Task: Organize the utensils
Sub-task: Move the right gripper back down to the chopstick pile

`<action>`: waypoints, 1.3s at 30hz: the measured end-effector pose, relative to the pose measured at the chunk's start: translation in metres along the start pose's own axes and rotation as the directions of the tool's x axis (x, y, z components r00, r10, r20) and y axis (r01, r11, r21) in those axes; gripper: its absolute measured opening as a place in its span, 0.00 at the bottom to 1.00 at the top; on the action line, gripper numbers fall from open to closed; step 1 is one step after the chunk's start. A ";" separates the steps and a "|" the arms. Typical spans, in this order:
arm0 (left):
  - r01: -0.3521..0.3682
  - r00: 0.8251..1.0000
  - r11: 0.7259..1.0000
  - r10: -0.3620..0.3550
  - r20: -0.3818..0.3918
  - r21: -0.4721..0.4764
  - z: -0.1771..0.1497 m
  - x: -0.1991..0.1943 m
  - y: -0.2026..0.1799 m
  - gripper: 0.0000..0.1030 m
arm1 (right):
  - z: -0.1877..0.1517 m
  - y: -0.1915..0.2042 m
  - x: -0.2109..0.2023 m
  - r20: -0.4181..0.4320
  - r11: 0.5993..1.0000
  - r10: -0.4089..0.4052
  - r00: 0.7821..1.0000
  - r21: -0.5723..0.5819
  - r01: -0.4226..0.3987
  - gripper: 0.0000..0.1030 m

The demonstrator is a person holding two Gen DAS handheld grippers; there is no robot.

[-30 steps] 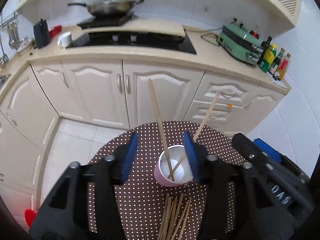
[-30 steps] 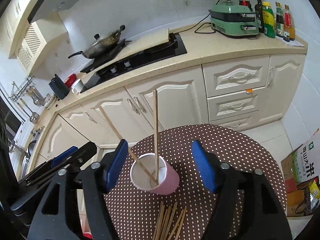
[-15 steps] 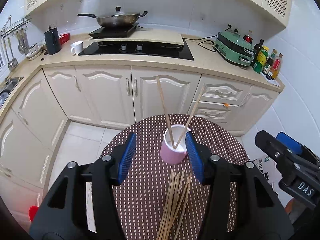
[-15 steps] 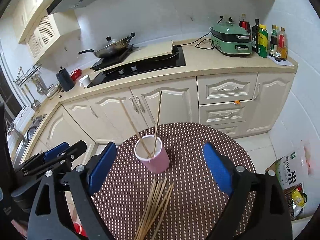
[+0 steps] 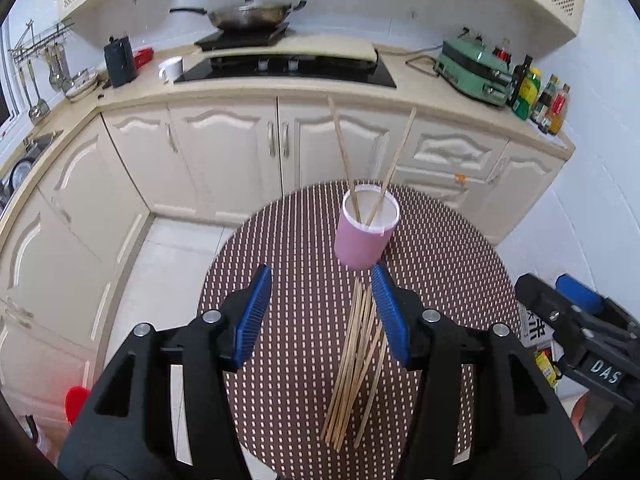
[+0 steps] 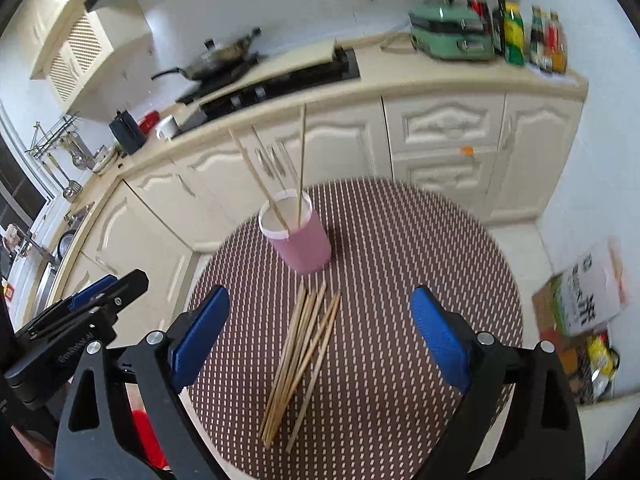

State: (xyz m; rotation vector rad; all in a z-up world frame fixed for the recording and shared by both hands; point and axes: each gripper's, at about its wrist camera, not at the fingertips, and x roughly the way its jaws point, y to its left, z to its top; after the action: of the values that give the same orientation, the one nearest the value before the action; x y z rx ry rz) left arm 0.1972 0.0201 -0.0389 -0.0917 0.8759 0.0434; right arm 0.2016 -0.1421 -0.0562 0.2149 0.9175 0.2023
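A pink cup (image 5: pixel 365 233) stands on the round brown dotted table (image 5: pixel 292 260) and holds two upright wooden sticks (image 5: pixel 344 160). It also shows in the right wrist view (image 6: pixel 301 236). A bundle of several wooden sticks (image 5: pixel 358 356) lies flat on the table in front of the cup, also seen from the right (image 6: pixel 301 354). My left gripper (image 5: pixel 322 312) is open and empty above the bundle's left side. My right gripper (image 6: pixel 320 344) is wide open and empty, hovering over the bundle.
Cream kitchen cabinets (image 5: pixel 224 152) and a counter with a stove and wok (image 5: pixel 252 16) stand behind the table. A green appliance (image 5: pixel 474 70) and bottles sit at the counter's right end. A cardboard box (image 6: pixel 584 292) lies on the floor to the right.
Both grippers have pulled back from the cup, toward me and upward. The cup now stands farther off and the flat stick bundle lies between the open jaws. The right jaws opened wider.
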 end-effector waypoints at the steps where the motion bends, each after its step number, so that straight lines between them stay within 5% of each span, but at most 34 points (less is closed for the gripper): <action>1: -0.003 1.000 1.000 0.003 -0.011 -0.002 -0.007 0.002 0.000 0.51 | -0.008 -0.003 0.006 -0.027 1.000 -0.003 1.000 0.009 0.003 0.86; 9: -0.016 0.991 0.999 0.011 -0.131 -0.032 -0.045 0.023 0.002 0.51 | -0.043 -0.016 0.035 -0.156 0.999 -0.015 0.988 0.027 0.020 0.86; 17: 0.048 0.957 0.999 -0.053 -0.285 -0.024 -0.073 0.066 0.002 0.51 | -0.063 -0.020 0.069 -0.235 0.998 -0.042 0.971 0.034 0.051 0.86; 23: 0.131 0.922 0.991 -0.124 -0.366 -0.006 -0.083 0.108 0.002 0.50 | -0.072 -0.028 0.101 -0.311 0.992 -0.023 0.950 0.113 0.061 0.65; 27: 0.194 0.896 0.981 -0.180 -0.406 -0.006 -0.088 0.133 0.002 0.50 | -0.076 -0.030 0.117 -0.358 0.986 -0.021 0.934 0.146 0.078 0.62; 31: 0.234 0.869 0.972 -0.213 -0.446 -0.008 -0.088 0.151 0.000 0.35 | -0.077 -0.030 0.125 -0.384 0.981 -0.042 0.922 0.158 0.110 0.62; 39: 0.306 0.833 0.952 -0.277 -0.479 -0.019 -0.085 0.185 -0.012 0.21 | -0.079 -0.039 0.136 -0.418 0.966 -0.055 0.907 0.209 0.155 0.62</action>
State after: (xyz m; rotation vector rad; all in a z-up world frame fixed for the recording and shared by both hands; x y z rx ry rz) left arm 0.2513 0.0003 -0.2346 -0.1860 1.3503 -0.3062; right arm 0.2220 -0.1361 -0.2172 0.3520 1.3715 0.0329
